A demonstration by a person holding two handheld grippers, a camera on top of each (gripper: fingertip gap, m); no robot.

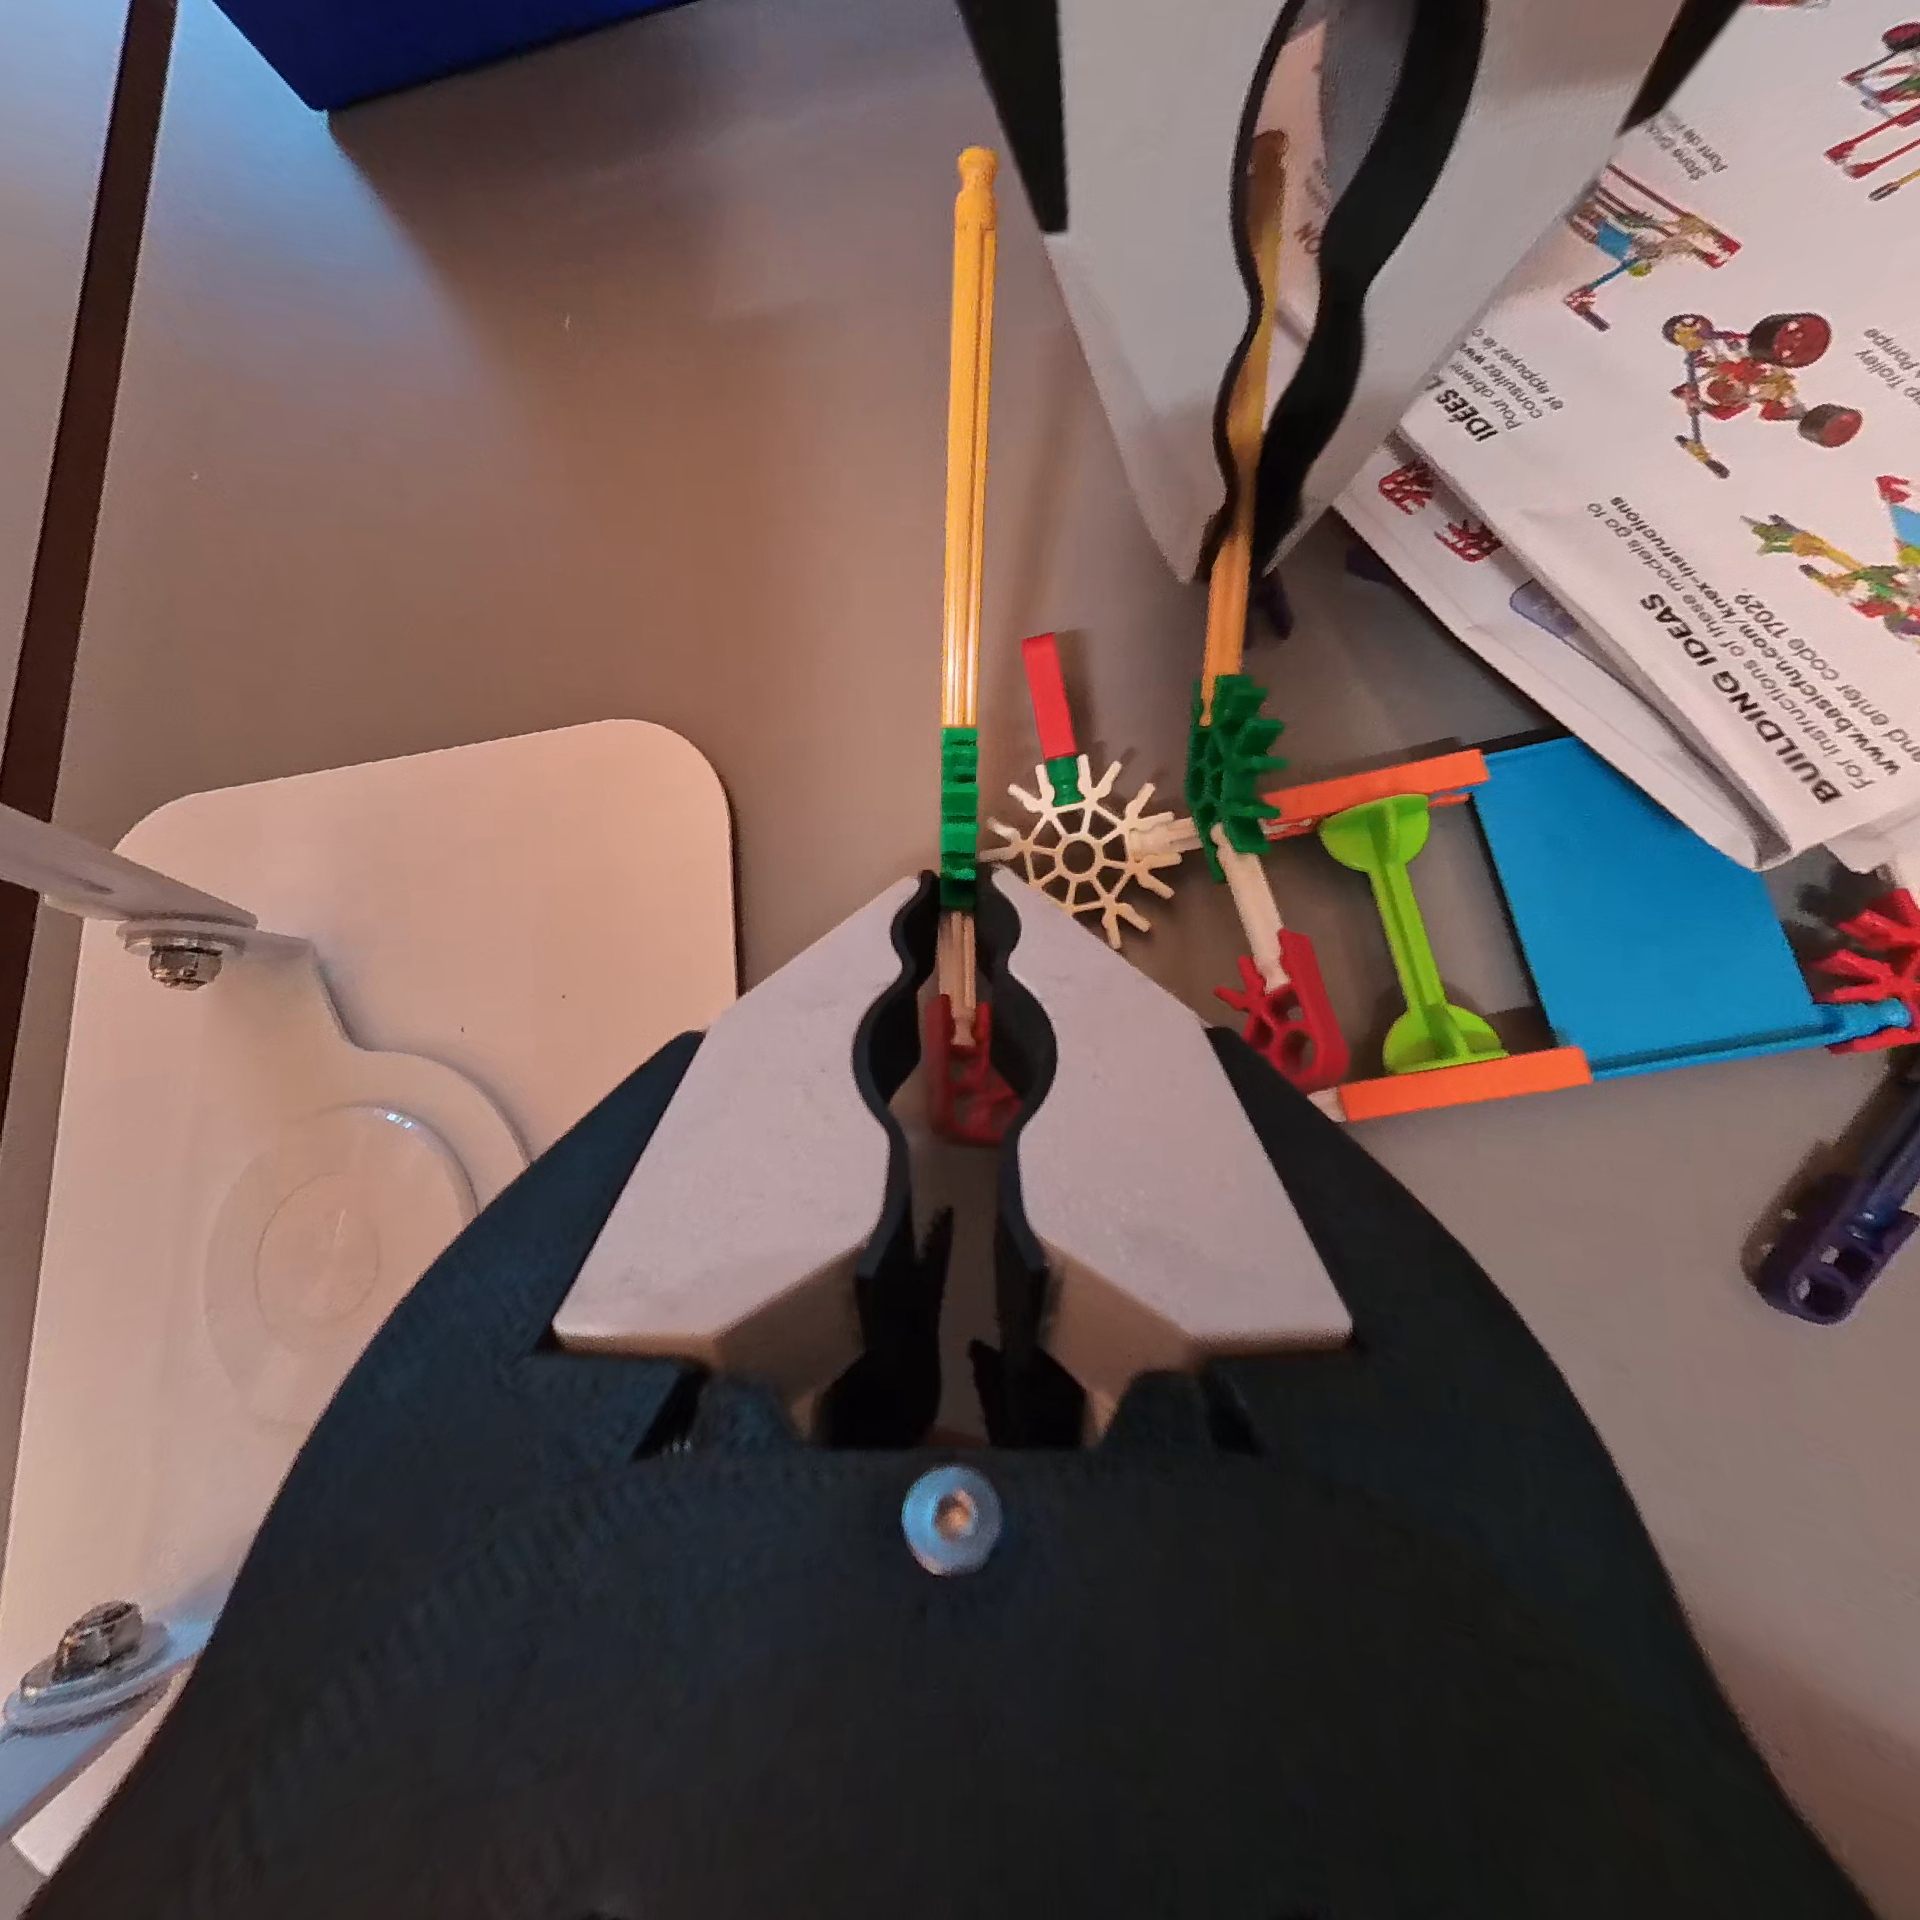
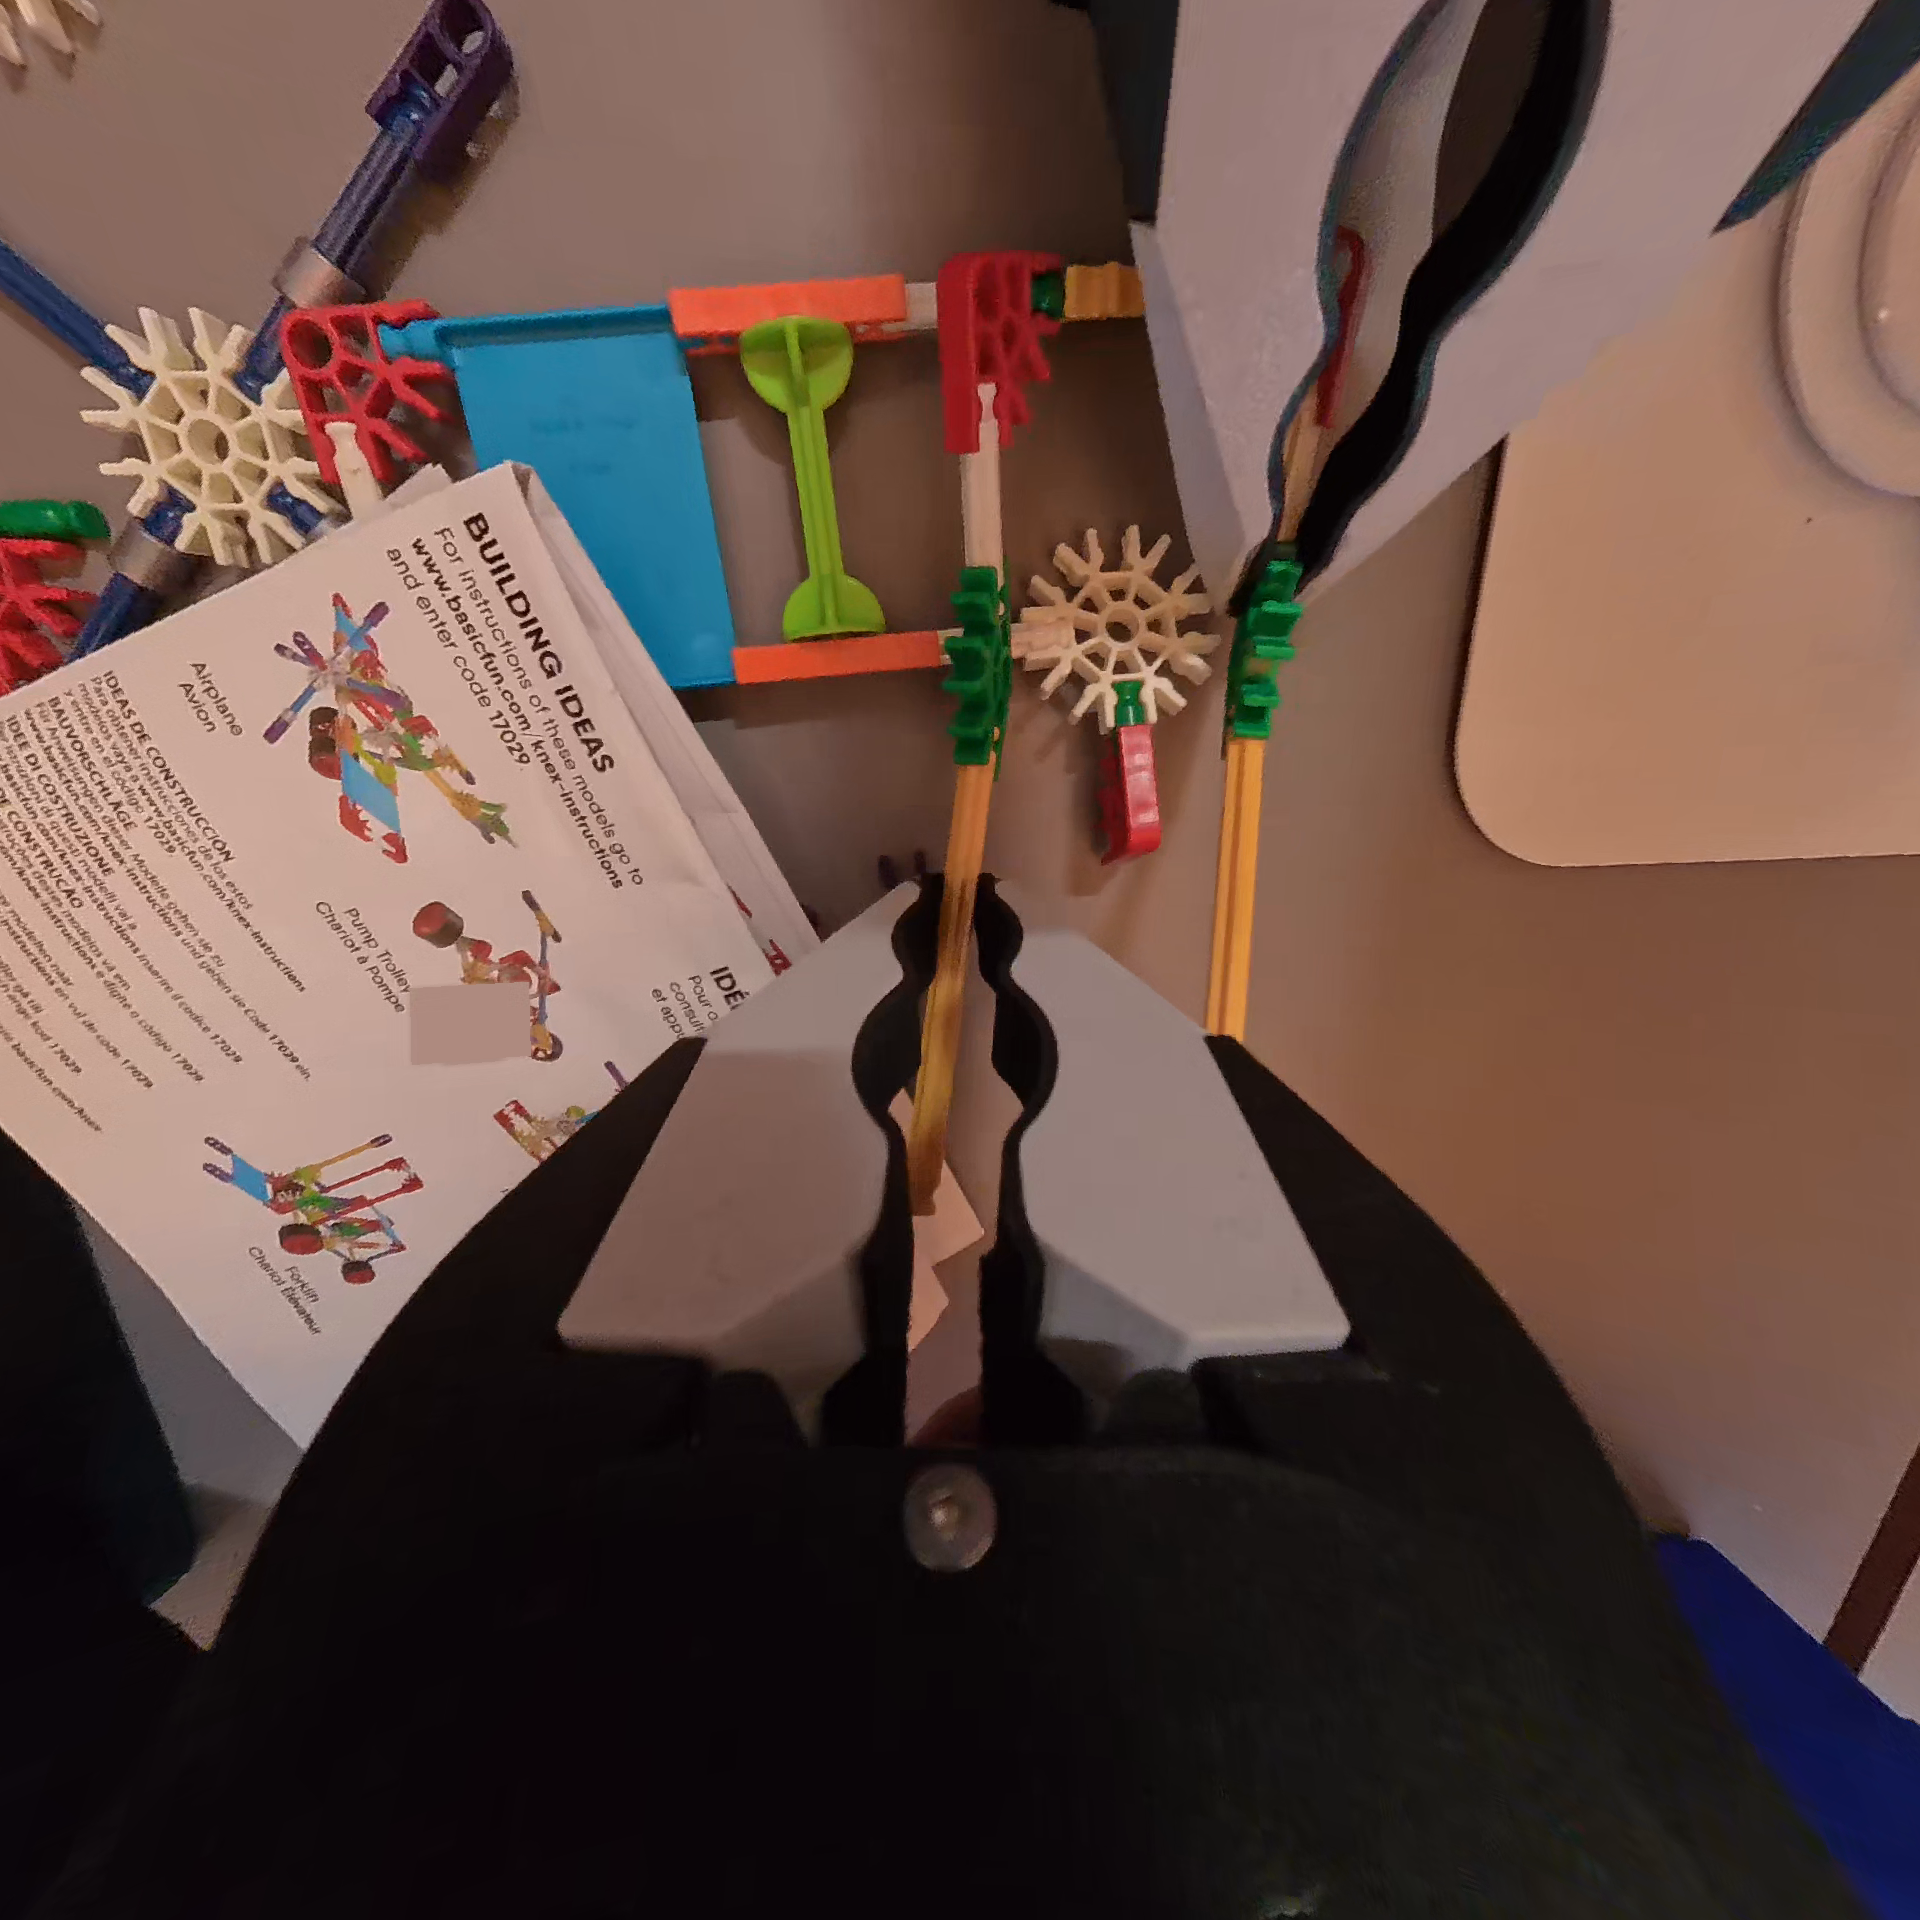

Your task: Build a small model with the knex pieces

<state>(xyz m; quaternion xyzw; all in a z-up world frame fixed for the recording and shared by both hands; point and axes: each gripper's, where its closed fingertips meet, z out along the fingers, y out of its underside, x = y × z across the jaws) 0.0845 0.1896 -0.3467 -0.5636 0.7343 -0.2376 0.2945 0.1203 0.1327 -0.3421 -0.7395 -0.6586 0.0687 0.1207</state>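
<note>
My left gripper (image 1: 958, 883) is shut on a short chain of building-toy parts: a red connector (image 1: 971, 1081) between the fingers, a thin white rod, a green connector (image 1: 958, 821) at the tips, and a long yellow rod (image 1: 968, 447) pointing away. My right gripper (image 2: 954, 883) is shut on another yellow rod (image 2: 951, 997). That rod joins a green connector (image 2: 977, 665) on a flat frame with a blue panel (image 2: 592, 499), orange bars and a lime spool (image 2: 821, 488). A white snowflake connector (image 2: 1117, 623) with a red clip lies between the two green connectors.
An instruction booklet (image 2: 364, 831) lies beside the frame, partly over loose parts. Purple and blue rod pieces (image 1: 1829, 1247) and a second white snowflake (image 2: 208, 447) lie nearby. A white board with a suction cup (image 1: 416, 935) sits to the left, a blue box (image 1: 416, 52) beyond it. My hands' fingertips stand some 7 centimetres from each other.
</note>
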